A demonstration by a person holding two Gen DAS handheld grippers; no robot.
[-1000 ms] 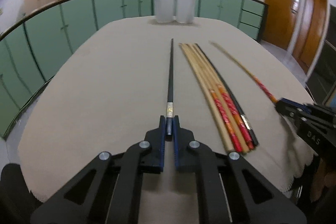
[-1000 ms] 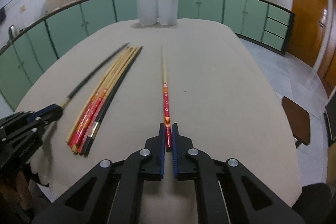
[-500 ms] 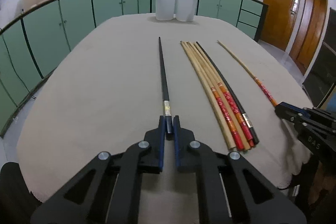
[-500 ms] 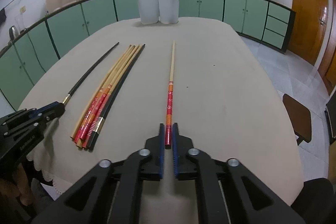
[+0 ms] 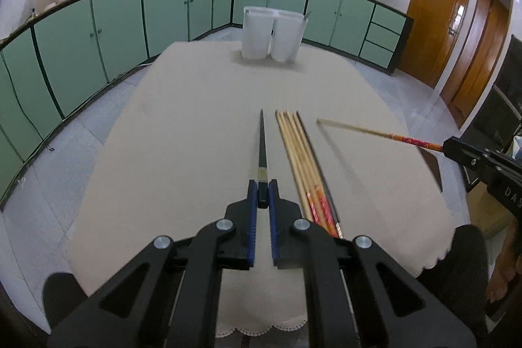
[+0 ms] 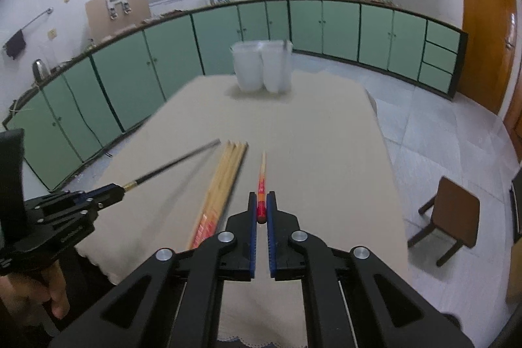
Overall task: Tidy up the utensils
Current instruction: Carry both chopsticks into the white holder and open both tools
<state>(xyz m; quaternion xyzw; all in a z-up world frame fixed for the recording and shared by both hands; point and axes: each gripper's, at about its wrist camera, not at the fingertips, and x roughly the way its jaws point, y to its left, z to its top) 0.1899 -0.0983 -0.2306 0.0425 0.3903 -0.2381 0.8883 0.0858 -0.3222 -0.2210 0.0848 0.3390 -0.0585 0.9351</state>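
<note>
My left gripper (image 5: 262,196) is shut on the thick end of a black chopstick (image 5: 261,145), held up off the beige tablecloth (image 5: 195,126). My right gripper (image 6: 261,211) is shut on the red end of a wooden chopstick (image 6: 262,172), also lifted. Each gripper shows in the other's view: the right gripper (image 5: 455,149) with its wooden chopstick (image 5: 365,130), the left gripper (image 6: 111,193) with its black chopstick (image 6: 176,163). A bundle of several chopsticks (image 5: 301,158) lies on the cloth between them, seen as the bundle (image 6: 225,181) in the right wrist view.
Two white containers (image 5: 272,33) stand side by side at the table's far end, the same containers (image 6: 261,66) in the right wrist view. Green cabinets (image 5: 98,31) line the walls. A brown stool (image 6: 452,211) stands on the floor at the right. A person's hand (image 6: 49,292) holds the left gripper.
Both grippers have risen from the table, each lifting its chopstick off the cloth. The table and the bundle now look farther below.
</note>
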